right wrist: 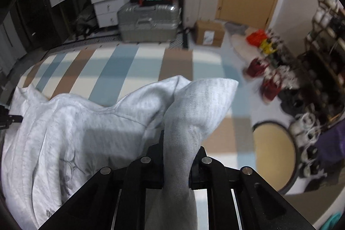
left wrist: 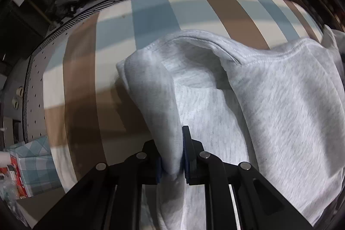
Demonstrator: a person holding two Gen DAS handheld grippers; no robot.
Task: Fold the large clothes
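A light grey sweatshirt (left wrist: 269, 100) hangs lifted over a bed with a blue, brown and cream striped cover (left wrist: 151, 14). My left gripper (left wrist: 172, 156) is shut on a fold of the sweatshirt's left edge, with cloth pinched between the blue pads. In the right wrist view the sweatshirt (right wrist: 97, 122) spreads to the left and shows a faint grey print. My right gripper (right wrist: 179, 154) is shut on its ribbed cuff or corner (right wrist: 202, 100), which stands up above the jaws. The left gripper's tip (right wrist: 8, 120) shows at the far left edge.
A silver suitcase (right wrist: 148, 23) and white drawers (right wrist: 105, 3) stand beyond the bed. A cardboard box (right wrist: 209, 33), shoes and a shoe rack (right wrist: 323, 57) are at the right. A round yellow stool (right wrist: 273, 154) sits by the bed. Boxes lie at the left (left wrist: 32, 169).
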